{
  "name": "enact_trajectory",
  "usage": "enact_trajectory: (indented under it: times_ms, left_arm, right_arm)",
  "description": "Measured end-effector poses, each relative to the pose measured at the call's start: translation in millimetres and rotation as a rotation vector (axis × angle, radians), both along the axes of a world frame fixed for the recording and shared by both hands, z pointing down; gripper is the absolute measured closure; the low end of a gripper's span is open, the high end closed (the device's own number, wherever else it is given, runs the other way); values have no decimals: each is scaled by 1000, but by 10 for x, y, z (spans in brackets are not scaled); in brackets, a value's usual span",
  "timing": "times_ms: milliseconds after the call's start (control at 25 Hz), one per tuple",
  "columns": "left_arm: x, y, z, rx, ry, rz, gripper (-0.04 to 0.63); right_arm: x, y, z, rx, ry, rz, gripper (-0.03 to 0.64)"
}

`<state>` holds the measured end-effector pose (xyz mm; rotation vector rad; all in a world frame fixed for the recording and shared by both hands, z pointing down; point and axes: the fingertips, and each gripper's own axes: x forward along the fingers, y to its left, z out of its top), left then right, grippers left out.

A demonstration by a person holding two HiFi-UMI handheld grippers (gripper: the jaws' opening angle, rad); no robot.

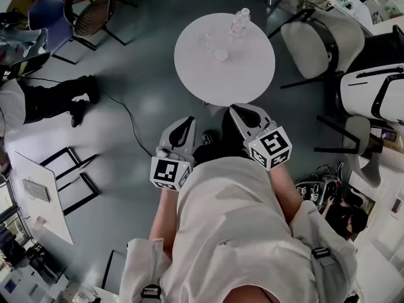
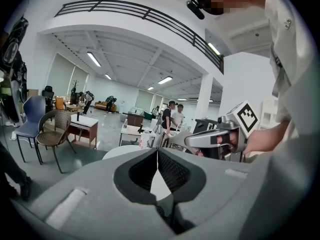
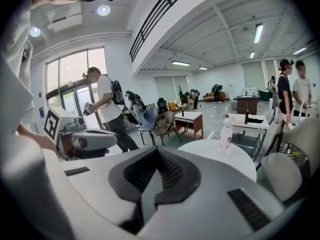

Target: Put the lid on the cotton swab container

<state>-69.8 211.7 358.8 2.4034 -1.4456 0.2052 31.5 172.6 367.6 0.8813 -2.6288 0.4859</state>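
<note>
Looking down from the head view, the left gripper (image 1: pixel 188 122) and right gripper (image 1: pixel 237 111) sat side by side, with the round table (image 1: pixel 252 84) well ahead of their tips. What looked like the clear container (image 1: pixel 207 41) stood out there, with a small lid (image 1: pixel 221 55) beside it. In the left gripper view the jaws were pressed together and empty. The right gripper view showed the same, with the table ahead to its right.
</note>
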Motion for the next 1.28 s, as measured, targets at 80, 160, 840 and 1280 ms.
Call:
enact_trajectory:
  times_ms: [80, 160, 840, 1280]
  left_arm:
    - [76, 65, -24, 4, 10, 11, 583]
    - [109, 142, -56, 10, 25, 10, 583]
    - [215, 435, -211, 35, 41, 46, 583]
    - [708, 324, -273, 48, 17, 159, 583]
  right_arm:
    - [104, 124, -64, 1, -5, 13, 609]
    - [189, 233, -97, -5, -7, 27, 609]
    - [307, 672, -488, 28, -63, 39, 609]
    - [655, 694, -496, 45, -66, 94, 610]
